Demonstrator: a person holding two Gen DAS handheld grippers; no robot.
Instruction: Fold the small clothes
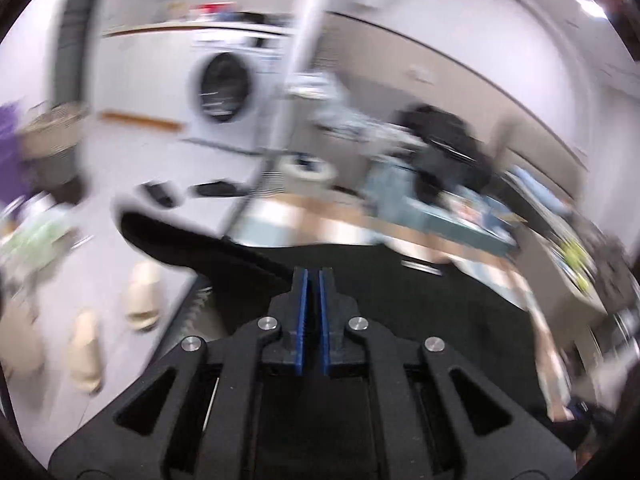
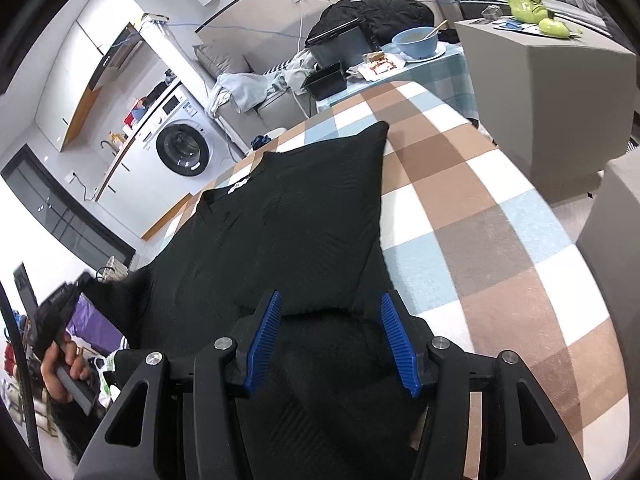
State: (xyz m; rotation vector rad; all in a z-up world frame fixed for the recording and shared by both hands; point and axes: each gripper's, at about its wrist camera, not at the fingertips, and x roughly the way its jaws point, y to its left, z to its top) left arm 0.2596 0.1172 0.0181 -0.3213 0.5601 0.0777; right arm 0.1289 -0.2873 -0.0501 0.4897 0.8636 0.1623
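Observation:
A black knit garment (image 2: 288, 216) lies spread on a table with a brown, blue and white checked cloth (image 2: 500, 240). My right gripper (image 2: 328, 312) is open, its blue pads on either side of a raised fold at the garment's near edge. My left gripper (image 1: 314, 276) has its jaws nearly together, with black fabric (image 1: 240, 256) lying around them; the view is motion-blurred and I cannot tell if fabric is pinched. The left gripper also shows in the right wrist view (image 2: 60, 312), held at the garment's left edge beyond the table side.
A washing machine (image 2: 180, 148) stands at the back left. A side table with a blue bowl (image 2: 416, 42) and black boxes (image 2: 324, 80) lies beyond the far end. Grey blocks (image 2: 540, 92) stand at the right. Slippers (image 1: 140, 300) lie on the floor.

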